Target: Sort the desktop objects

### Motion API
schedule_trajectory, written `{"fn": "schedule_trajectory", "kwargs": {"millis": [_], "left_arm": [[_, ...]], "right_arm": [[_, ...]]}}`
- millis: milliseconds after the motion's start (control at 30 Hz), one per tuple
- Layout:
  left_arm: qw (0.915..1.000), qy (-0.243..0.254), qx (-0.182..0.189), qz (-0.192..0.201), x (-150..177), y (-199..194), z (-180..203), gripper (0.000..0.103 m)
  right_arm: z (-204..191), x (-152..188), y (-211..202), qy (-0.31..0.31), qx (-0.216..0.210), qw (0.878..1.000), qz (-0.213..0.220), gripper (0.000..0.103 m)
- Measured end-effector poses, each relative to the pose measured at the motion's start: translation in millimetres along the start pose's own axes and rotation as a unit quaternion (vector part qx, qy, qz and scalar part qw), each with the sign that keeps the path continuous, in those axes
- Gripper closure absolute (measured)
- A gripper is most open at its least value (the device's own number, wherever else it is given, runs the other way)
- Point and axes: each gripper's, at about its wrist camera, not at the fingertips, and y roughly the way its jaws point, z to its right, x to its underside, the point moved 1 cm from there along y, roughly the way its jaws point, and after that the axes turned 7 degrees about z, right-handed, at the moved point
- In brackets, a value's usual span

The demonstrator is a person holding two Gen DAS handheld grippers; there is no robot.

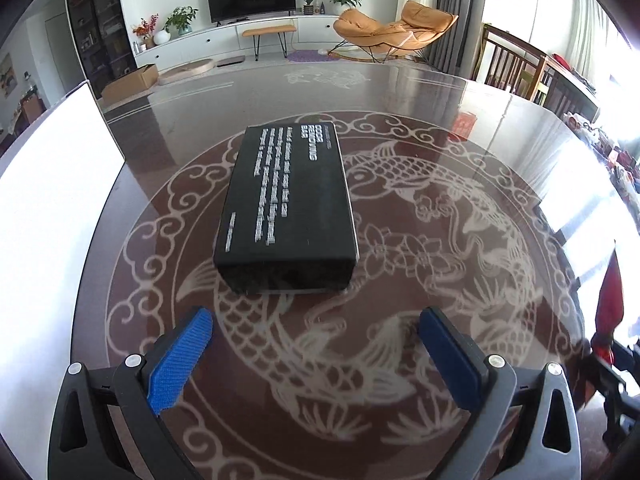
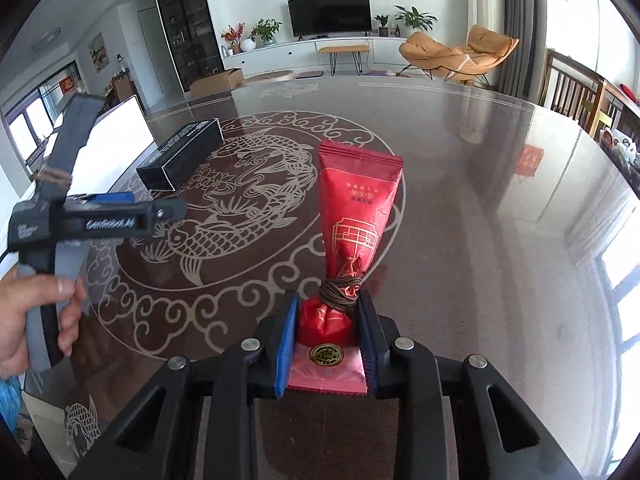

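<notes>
Right gripper (image 2: 327,334): jaws closed on the red foil pouch tied with brown cord (image 2: 352,216), pads pressing both sides of its bulged lower part just below the cord wrap. Grip sits low, probably because the knotted waist gives the firmest purchase; the flat, crimped top end points away from the camera toward the counter's far edge. Whether the pouch bottom touches the glass-topped dark counter with the etched fish pattern (image 2: 480,200) I cannot tell; the jaws hide it.

Left gripper (image 1: 316,330): jaws open wide, empty, lined up with the near short end of the black rectangular cardboard box with silver lettering (image 1: 286,204), apart from it. Judged: set for a lengthwise approach.

Box lies flat near the counter's middle, toward its left edge, just beside a white flat panel (image 1: 52,208). Matte faces, sharp corners; should hold rigid. Pouch is glossy, creased, gold-printed, with a round gold seal.
</notes>
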Motion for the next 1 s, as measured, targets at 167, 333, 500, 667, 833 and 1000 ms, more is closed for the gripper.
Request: {"fn": "schedule_trajectory", "kwargs": {"millis": [167,333,500,667,833,1000], "left_arm": [[1.0000,0.000,0.000,-0.002,-23,19,1,0.000],[0.9997,0.021,0.015,0.001,-46,37,-1,0.001],[0.9999,-0.005,0.009,0.012,-62,40,-8,0.044],[0.9995,0.012,-0.003,0.028,-37,25,-5,0.044],[0.9996,0.005,-0.001,0.027,0,-5,-15,0.044],[0.9997,0.005,0.001,0.022,45,-44,-9,0.045]], "right_arm": [[-3,5,-9,-0.007,0.006,1.000,-0.001,0.073],[-11,8,-9,-0.025,0.023,0.999,-0.003,0.073],[-17,7,-6,-0.030,0.026,0.999,-0.004,0.072],[-17,5,-6,-0.027,0.023,0.999,-0.003,0.072],[-16,2,-5,-0.029,0.025,0.999,-0.004,0.072],[-15,1,-4,-0.028,0.023,0.999,-0.004,0.072]]}}
